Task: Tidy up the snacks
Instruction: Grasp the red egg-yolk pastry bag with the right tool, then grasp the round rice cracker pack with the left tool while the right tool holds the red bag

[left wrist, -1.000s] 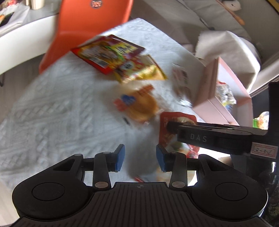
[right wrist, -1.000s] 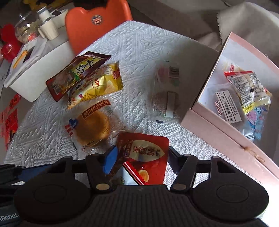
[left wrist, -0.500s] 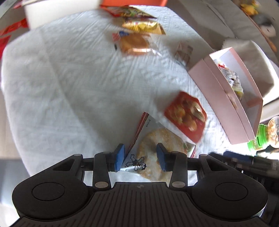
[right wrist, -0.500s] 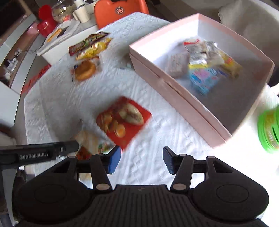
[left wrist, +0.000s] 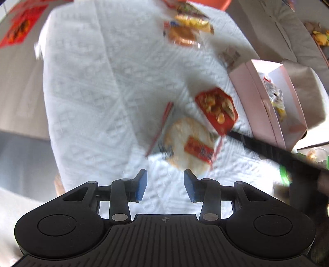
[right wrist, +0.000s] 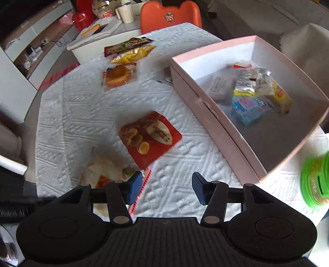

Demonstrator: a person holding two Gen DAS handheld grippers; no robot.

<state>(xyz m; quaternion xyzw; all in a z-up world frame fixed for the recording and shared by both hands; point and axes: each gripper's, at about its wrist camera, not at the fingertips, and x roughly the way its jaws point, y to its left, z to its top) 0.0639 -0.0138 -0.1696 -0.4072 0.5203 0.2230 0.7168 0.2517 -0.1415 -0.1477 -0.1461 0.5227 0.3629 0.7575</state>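
Note:
A red snack packet [right wrist: 151, 138] lies flat on the white tablecloth [right wrist: 86, 115], left of the open pink box [right wrist: 222, 125], which holds several wrapped snacks. A round rice-cracker packet [left wrist: 188, 144] lies just nearer, beside the red packet [left wrist: 217, 109]; it also shows in the right wrist view [right wrist: 102, 170]. A round orange cake packet [right wrist: 119, 77], a yellow packet [right wrist: 131, 54] and a dark red packet [right wrist: 128, 45] lie at the table's far end. My left gripper [left wrist: 165, 185] is open and empty, just short of the cracker. My right gripper [right wrist: 167, 189] is open and empty above the cloth.
An orange chair [right wrist: 170, 15] stands beyond the table's far end. A green-lidded jar [right wrist: 315, 180] stands at the right near the box's corner. A small clear packet [left wrist: 231, 55] lies by the box's far corner. A white side table [right wrist: 98, 39] stands far left.
Both grippers have pulled back from the snacks. The right gripper let go of the red packet, which now lies on the cloth. The left gripper has backed off the cracker packet.

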